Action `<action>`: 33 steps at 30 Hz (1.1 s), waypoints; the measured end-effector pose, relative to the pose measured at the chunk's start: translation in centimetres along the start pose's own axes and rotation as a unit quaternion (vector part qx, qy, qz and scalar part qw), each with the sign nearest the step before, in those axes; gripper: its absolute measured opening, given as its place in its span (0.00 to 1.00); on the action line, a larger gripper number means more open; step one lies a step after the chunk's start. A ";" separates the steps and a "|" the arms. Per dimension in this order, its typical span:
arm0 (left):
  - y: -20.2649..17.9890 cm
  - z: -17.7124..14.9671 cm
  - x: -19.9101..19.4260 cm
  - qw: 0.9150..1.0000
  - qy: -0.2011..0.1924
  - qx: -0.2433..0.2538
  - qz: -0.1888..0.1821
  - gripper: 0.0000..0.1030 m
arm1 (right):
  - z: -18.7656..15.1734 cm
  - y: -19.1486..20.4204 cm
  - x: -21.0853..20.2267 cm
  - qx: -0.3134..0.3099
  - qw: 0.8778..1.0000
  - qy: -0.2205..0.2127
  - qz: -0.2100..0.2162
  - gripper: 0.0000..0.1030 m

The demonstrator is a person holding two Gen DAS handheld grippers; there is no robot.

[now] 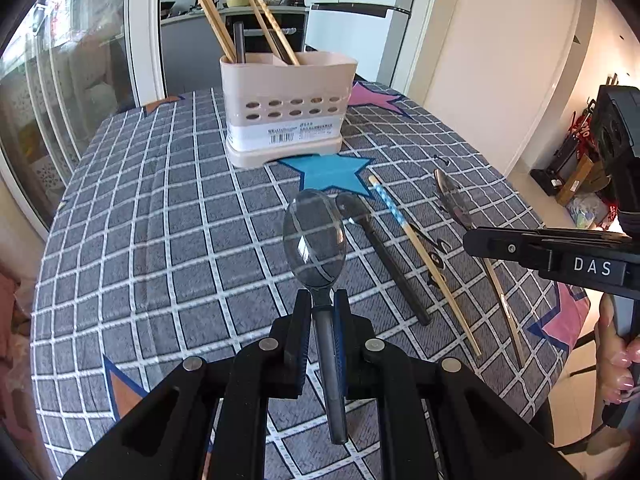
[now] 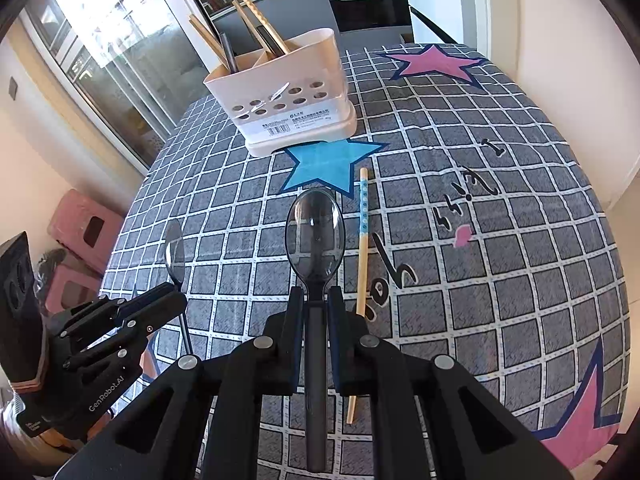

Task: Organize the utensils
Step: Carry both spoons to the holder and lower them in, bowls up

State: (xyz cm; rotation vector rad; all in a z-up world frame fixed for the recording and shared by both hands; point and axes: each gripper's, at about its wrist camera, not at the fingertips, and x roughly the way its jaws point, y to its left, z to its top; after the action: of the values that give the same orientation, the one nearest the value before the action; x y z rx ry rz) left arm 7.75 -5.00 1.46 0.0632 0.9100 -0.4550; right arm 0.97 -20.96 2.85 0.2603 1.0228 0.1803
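My left gripper (image 1: 320, 304) is shut on the dark handle of a shiny spoon (image 1: 314, 236), held above the table with the bowl pointing forward. My right gripper (image 2: 316, 300) is shut on a second spoon (image 2: 315, 236) in the same way. Each shows in the other view: the right gripper (image 1: 476, 242) with its spoon (image 1: 452, 200), the left gripper (image 2: 176, 292) with its spoon (image 2: 175, 248). A beige utensil holder (image 1: 288, 100) (image 2: 292, 92) stands at the far side with chopsticks and a dark handle in it. On the cloth lie a black spoon (image 1: 380, 256) and a chopstick (image 1: 420, 256) (image 2: 363, 240) with a blue dotted end.
A grey checked tablecloth (image 1: 160, 200) with coloured stars covers the table. Glass sliding doors (image 1: 60, 80) stand to the left, pink stools (image 2: 80, 232) are on the floor at the left edge, and a kitchen counter and a fridge (image 1: 360, 12) are behind. A person's hand (image 1: 616, 360) grips the right tool.
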 end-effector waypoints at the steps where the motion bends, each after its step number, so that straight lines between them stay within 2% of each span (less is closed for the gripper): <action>1: 0.1 0.2 -0.1 1.000 -0.003 0.001 0.001 0.41 | 0.2 0.0 0.0 0.001 1.000 0.000 0.002 0.12; 11: 0.8 3.9 -1.5 0.999 -0.037 -0.002 -0.007 0.42 | 3.2 0.2 -1.0 0.002 1.000 -0.020 0.015 0.12; 20: 2.3 9.4 -3.2 0.996 -0.088 -0.012 -0.011 0.42 | 7.9 0.8 -2.2 -0.002 0.998 -0.053 0.033 0.12; 28: 5.6 16.6 -3.4 0.988 -0.147 -0.045 -0.008 0.42 | 14.6 1.8 -2.5 -0.012 0.995 -0.084 0.054 0.12; 33: 6.8 20.4 -1.9 0.985 -0.164 -0.051 0.000 0.41 | 18.9 2.2 -1.6 -0.011 0.993 -0.097 0.066 0.12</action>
State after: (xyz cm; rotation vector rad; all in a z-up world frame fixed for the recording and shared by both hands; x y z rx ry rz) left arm 24.82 -3.13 14.61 -0.1037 0.6069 -0.4041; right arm 16.34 -21.70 14.16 0.3193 0.8101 0.2800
